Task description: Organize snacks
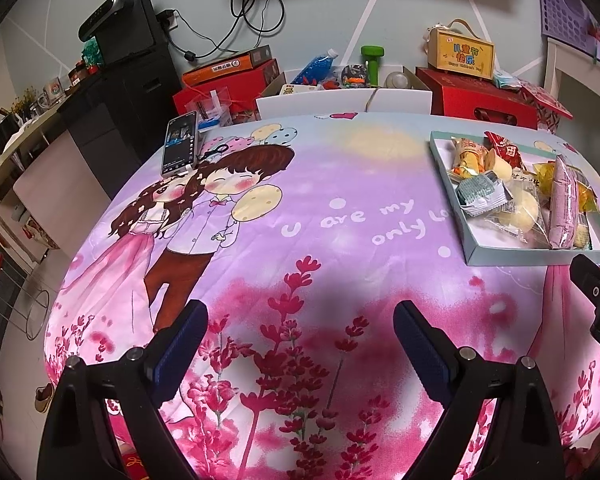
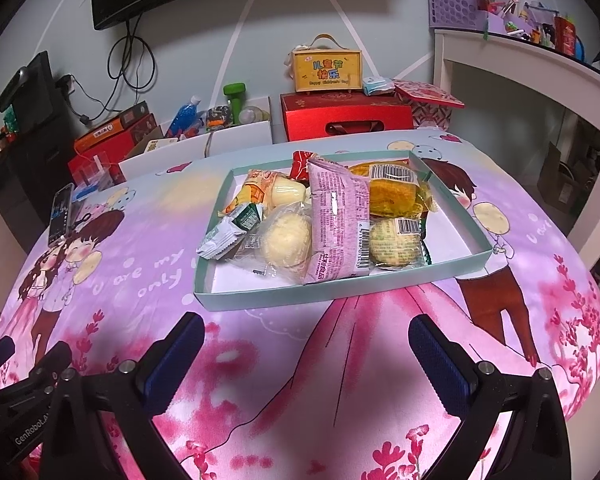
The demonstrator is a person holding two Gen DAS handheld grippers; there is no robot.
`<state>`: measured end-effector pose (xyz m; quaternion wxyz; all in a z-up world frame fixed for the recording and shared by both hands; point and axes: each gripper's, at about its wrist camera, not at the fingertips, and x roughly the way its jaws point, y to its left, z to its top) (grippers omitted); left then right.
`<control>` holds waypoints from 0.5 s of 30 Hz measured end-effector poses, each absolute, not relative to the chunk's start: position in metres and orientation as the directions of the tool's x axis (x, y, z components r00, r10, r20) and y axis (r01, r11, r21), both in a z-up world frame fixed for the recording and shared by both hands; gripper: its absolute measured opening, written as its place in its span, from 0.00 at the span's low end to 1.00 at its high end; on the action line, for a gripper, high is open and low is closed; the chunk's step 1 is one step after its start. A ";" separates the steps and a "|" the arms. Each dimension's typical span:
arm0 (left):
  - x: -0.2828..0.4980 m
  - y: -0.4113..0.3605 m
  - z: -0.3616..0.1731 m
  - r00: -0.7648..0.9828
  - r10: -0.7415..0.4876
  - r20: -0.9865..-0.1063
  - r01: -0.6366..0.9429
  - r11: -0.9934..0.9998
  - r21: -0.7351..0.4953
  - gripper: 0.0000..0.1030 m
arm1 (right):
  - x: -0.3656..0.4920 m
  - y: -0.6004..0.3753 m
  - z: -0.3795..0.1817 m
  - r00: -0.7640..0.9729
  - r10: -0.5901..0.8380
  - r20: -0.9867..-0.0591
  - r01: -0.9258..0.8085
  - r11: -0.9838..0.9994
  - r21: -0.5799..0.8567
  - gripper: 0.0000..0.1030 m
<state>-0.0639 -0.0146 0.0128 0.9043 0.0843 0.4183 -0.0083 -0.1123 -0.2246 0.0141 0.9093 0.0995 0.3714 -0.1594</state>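
- Left wrist view looks steeply down over the desk [image 1: 340, 184] from its near edge, tray [image 1: 472, 248] far right.
- Right wrist view faces the tray [image 2: 260, 300] squarely, close.
- Both share tray, phone [image 1: 180, 142], back wall clutter.

Grey wall [image 2: 260, 40], white desk [image 2: 540, 68]

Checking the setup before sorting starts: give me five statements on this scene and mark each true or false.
1. The shallow pale-green cardboard tray holds the wrapped snacks. True.
2. The left gripper is shut on a packet. False: its jaws stand open, with nothing between them.
3. The long pink plastic snack packet lies on top of the other packets. True.
4. The smartphone lies inside the tray. False: it lies on the printed pink tablecloth, apart from the tray.
5. The right gripper is open, short of the tray. True.
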 end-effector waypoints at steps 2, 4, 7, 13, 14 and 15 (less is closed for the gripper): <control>-0.064 -0.015 0.013 0.650 0.056 -0.758 0.086 0.986 0.146 0.91 | -0.113 -0.224 0.014 0.674 -0.217 -0.706 0.363 0.930 0.060 1.00; -0.064 -0.014 0.013 0.650 0.056 -0.758 0.086 0.986 0.146 0.91 | -0.112 -0.223 0.014 0.674 -0.218 -0.706 0.362 0.930 0.059 1.00; -0.064 -0.015 0.012 0.650 0.056 -0.758 0.085 0.986 0.145 0.91 | -0.112 -0.223 0.014 0.674 -0.217 -0.706 0.363 0.930 0.062 1.00; -0.064 -0.015 0.013 0.652 0.057 -0.756 0.085 0.985 0.148 0.91 | -0.113 -0.225 0.014 0.675 -0.214 -0.706 0.370 0.926 0.073 1.00; -0.064 -0.015 0.014 0.652 0.057 -0.756 0.086 0.985 0.147 0.91 | -0.113 -0.225 0.014 0.675 -0.214 -0.706 0.371 0.926 0.074 1.00; -0.064 -0.014 0.014 0.653 0.057 -0.755 0.086 0.985 0.148 0.91 | -0.113 -0.225 0.014 0.675 -0.214 -0.706 0.371 0.926 0.074 1.00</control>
